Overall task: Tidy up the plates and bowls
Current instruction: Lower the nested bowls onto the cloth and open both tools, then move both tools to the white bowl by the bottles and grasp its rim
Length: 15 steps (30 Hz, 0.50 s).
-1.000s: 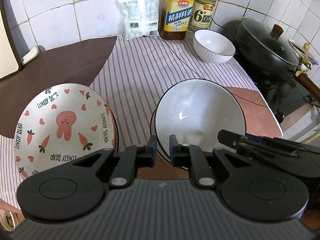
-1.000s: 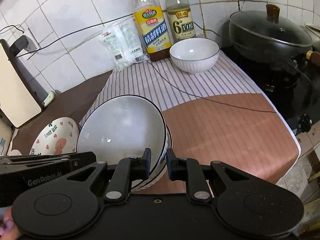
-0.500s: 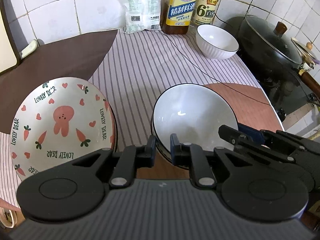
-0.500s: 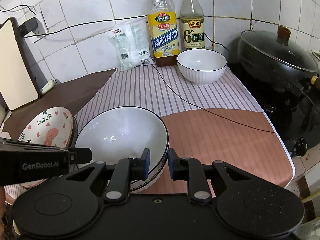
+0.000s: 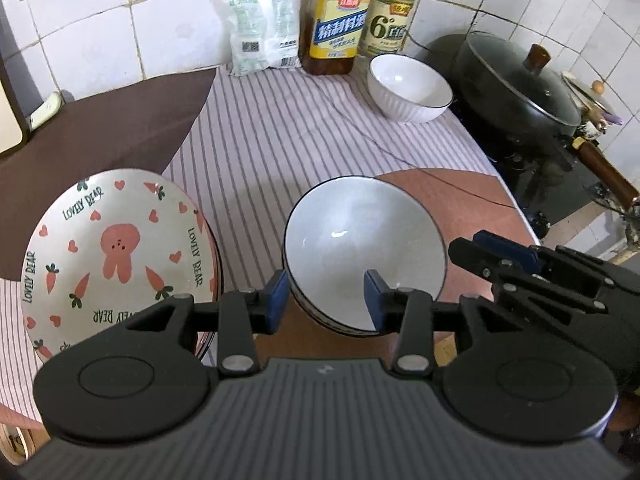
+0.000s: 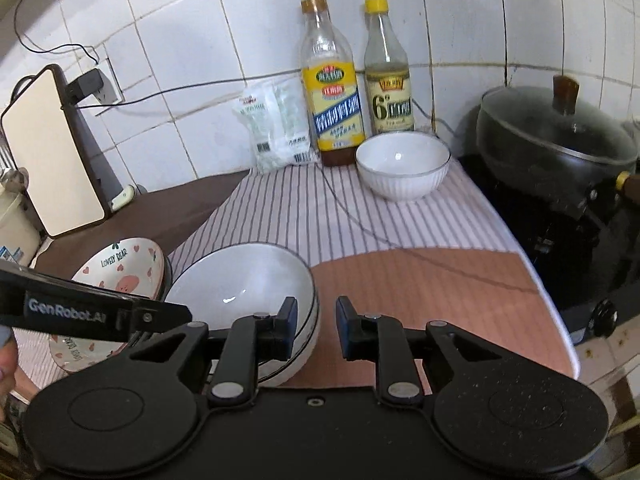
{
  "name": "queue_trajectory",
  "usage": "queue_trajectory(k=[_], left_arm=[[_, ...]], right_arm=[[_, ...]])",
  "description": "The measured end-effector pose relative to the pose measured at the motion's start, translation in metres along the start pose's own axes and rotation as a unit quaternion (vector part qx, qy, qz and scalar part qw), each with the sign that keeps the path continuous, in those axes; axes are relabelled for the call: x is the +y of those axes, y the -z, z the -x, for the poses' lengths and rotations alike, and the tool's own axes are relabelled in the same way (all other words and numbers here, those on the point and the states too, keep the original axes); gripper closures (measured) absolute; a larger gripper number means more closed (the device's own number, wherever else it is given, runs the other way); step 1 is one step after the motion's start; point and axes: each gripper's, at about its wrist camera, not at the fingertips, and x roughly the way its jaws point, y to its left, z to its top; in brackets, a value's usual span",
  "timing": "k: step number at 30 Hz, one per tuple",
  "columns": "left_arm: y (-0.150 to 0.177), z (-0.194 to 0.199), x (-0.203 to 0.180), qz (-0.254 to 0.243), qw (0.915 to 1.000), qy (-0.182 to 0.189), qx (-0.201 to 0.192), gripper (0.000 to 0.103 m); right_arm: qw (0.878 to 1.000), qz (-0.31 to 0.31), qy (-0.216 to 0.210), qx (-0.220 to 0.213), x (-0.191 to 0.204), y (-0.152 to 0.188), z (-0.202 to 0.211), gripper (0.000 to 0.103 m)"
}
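Note:
A stack of white bowls with black rims (image 5: 364,248) (image 6: 240,288) stands on the cloth near the front. My left gripper (image 5: 325,302) hangs just in front of it. Its jaws are opening, and the stack's near rim shows between the blue pads without touching either. My right gripper (image 6: 318,328) is at the stack's right rim with a narrow gap between its jaws and no grip on anything. Its tips (image 5: 464,248) lie just outside that rim. A stack of bunny-print plates (image 5: 116,248) (image 6: 120,268) lies to the left. One small white bowl (image 5: 408,88) (image 6: 402,164) stands alone by the bottles.
Two bottles (image 5: 340,20) (image 5: 390,20) and a white bag (image 5: 264,28) line the tiled wall. A lidded black wok (image 5: 520,80) sits on the stove at the right. A thin cable (image 5: 360,132) crosses the striped cloth. A board (image 6: 52,152) leans at the left.
My left jaws have gone from shut to wide apart. The right gripper has drawn back from over the bowl to its right rim, and its view now looks more level.

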Motion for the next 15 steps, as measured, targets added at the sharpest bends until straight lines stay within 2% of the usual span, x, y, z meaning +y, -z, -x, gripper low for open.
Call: queue_trajectory(k=[6,9,15], left_arm=[[-0.013,0.005,-0.003,-0.008,1.0,-0.003,0.0,0.062],[-0.023,0.001,-0.003,-0.015,0.9999,0.002,0.004,0.062],[-0.051,-0.007,-0.004,-0.033,0.9994,0.009,-0.011,0.06]], right_arm=[[0.999,0.045,0.008,-0.021,-0.005,-0.012,0.012,0.075],[0.997,0.061,0.007,-0.039,-0.007,-0.018,0.016,0.07],[0.995,0.076,0.012,-0.057,-0.011,-0.03,0.003,0.063]])
